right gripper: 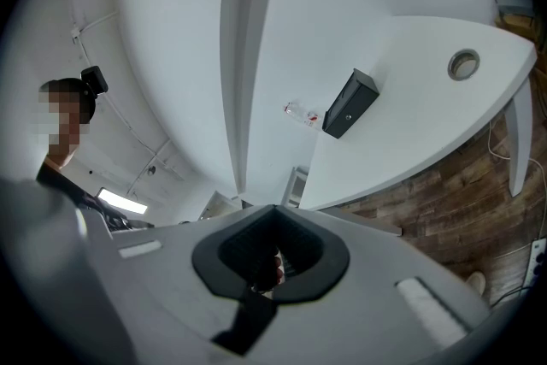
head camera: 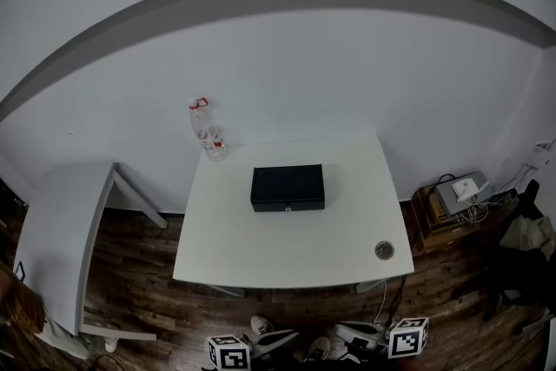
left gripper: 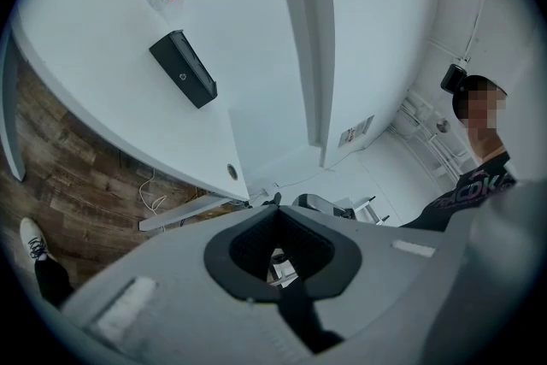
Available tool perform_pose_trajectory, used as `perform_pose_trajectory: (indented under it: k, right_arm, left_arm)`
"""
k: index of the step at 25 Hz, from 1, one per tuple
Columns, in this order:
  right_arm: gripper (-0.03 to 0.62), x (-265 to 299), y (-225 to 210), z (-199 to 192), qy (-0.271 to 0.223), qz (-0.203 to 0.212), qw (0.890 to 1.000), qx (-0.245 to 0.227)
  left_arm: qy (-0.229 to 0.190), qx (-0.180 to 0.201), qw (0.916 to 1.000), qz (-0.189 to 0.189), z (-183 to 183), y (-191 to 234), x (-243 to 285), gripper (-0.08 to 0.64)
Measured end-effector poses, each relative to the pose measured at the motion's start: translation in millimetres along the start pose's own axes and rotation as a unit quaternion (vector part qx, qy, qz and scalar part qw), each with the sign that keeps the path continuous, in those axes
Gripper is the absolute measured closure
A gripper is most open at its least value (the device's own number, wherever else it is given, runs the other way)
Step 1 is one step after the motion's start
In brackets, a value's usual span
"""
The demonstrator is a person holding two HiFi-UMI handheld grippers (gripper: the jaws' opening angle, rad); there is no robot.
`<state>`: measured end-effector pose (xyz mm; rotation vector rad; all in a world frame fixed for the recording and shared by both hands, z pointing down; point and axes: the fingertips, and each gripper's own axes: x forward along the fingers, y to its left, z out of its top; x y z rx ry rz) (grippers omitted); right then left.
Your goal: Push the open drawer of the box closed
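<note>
A black box (head camera: 287, 187) lies in the middle of the white table (head camera: 261, 256). Its front, with a small round knob, faces me. That front looks flush; I make out no drawer sticking out. The left gripper view shows the box (left gripper: 183, 68) far off, and so does the right gripper view, box (right gripper: 350, 103). My left gripper (head camera: 278, 341) and right gripper (head camera: 352, 333) hang low, in front of the table's near edge and well short of the box. The left gripper (left gripper: 275, 205) and right gripper (right gripper: 273, 208) are both shut with nothing between their tips.
A clear plastic bottle (head camera: 207, 130) stands at the table's back left corner. A round cable hole (head camera: 384, 250) sits near the front right corner. A second white table (head camera: 61, 221) is at the left, a low cabinet with a device (head camera: 460, 191) at the right.
</note>
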<state>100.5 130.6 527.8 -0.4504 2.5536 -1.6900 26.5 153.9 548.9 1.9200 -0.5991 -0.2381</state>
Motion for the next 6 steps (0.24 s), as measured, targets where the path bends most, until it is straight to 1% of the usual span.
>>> perform_pose_trajectory:
  k: [6]
  right_arm:
    - [0.589, -1.7, -0.3, 4.0, -0.003, -0.002, 1.0, -0.004]
  left_arm:
    - [0.002, 0.001, 1.0, 0.0, 2.4, 0.1, 2.8, 0.561]
